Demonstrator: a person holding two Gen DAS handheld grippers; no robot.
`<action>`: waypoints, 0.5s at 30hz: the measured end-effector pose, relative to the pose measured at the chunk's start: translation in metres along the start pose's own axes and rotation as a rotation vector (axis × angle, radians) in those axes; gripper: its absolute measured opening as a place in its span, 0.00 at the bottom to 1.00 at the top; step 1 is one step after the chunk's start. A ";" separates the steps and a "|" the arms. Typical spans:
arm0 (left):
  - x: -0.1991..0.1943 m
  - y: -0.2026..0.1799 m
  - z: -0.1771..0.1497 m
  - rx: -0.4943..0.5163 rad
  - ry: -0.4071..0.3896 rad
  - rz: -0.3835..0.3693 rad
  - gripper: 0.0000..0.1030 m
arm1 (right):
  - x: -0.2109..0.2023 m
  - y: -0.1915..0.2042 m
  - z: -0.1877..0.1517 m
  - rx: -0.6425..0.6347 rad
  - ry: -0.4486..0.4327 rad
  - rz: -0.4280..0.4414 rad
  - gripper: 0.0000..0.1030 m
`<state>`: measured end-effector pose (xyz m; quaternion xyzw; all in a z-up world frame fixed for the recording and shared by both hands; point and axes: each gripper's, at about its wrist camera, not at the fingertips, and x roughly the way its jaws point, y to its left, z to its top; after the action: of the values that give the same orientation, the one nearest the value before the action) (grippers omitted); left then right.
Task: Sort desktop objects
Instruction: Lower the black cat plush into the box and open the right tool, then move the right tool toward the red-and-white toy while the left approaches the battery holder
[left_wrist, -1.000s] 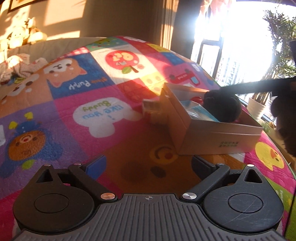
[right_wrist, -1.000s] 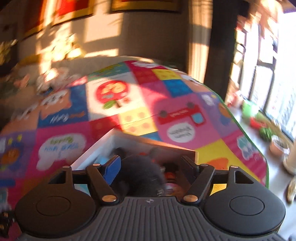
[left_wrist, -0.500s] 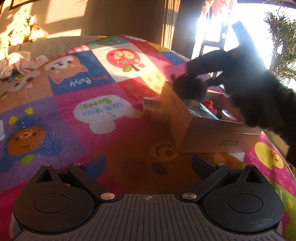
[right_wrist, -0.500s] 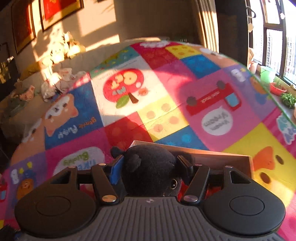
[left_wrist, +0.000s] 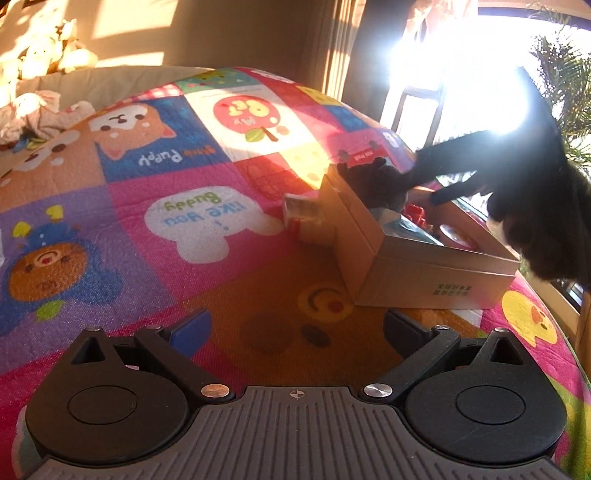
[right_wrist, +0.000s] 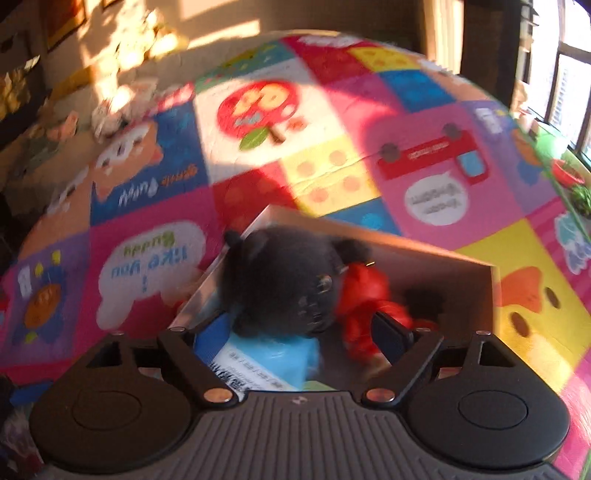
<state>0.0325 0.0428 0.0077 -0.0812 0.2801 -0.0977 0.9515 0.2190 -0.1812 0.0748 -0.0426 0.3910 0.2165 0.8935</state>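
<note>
Half a second back the right gripper (right_wrist: 301, 334) was pinching the black plush toy (right_wrist: 284, 280); now its fingers are spread and the toy sits in the far left corner of the cardboard box (left_wrist: 424, 273), so that drop looks done. Left gripper (left_wrist: 297, 326) hovers spread over the mat (left_wrist: 184, 258), holding nothing. Going left to right: quilted cartoon mat, a small carton (left_wrist: 304, 218) just beside the box's left wall, then the fuzzy round toy, a shiny blue packet (right_wrist: 269, 358), something glossy red (right_wrist: 364, 295).
</note>
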 end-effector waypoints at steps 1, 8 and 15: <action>0.000 0.000 0.000 -0.001 -0.001 0.002 0.99 | -0.007 -0.005 0.004 0.031 -0.020 -0.010 0.81; -0.002 0.009 0.003 0.002 -0.002 0.099 0.99 | -0.025 0.032 0.051 0.021 -0.064 0.024 0.35; -0.008 0.012 -0.003 0.014 0.002 0.048 0.99 | 0.061 0.116 0.083 -0.155 0.088 -0.094 0.20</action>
<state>0.0261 0.0557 0.0069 -0.0675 0.2823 -0.0767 0.9539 0.2634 -0.0341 0.0997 -0.1393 0.4098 0.2019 0.8786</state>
